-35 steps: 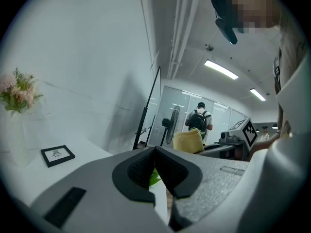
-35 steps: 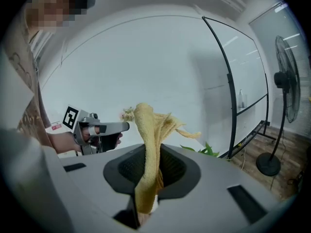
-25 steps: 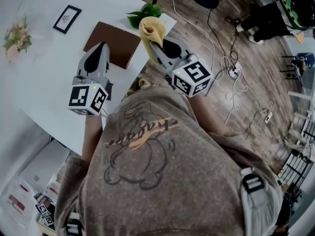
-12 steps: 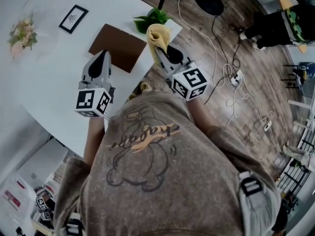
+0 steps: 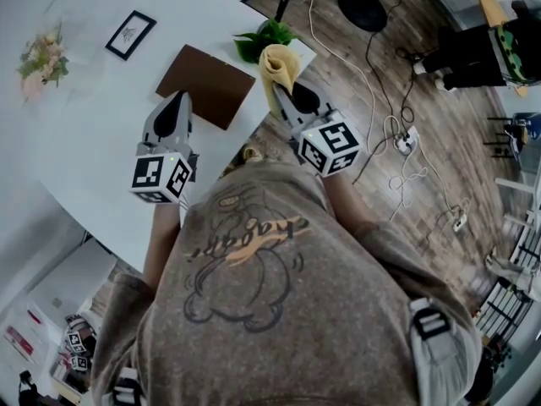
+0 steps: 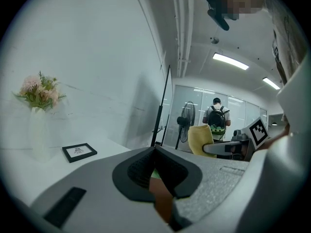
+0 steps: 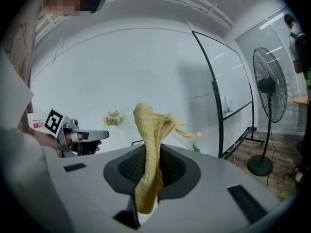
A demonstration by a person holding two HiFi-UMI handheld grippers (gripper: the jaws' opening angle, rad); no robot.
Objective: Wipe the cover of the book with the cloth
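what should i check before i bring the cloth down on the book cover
1. Grip on the cloth: ok, the right gripper is shut on it, and it sticks out past the tips.
2. Cover free: ok, nothing lies on the brown book, flat on the table.
3. Cloth on the cover: not ok, it is off the book's right edge.
4. Left gripper steadying the book: cannot tell; shut, empty, tip by the near edge.
5. Plant by the far corner: ok, off the cover.

Nothing legible: cursive print on the shirt point(image 5: 245, 231) at six o'clock too warped; framed picture point(image 5: 129, 34) at eleven o'clock too small.
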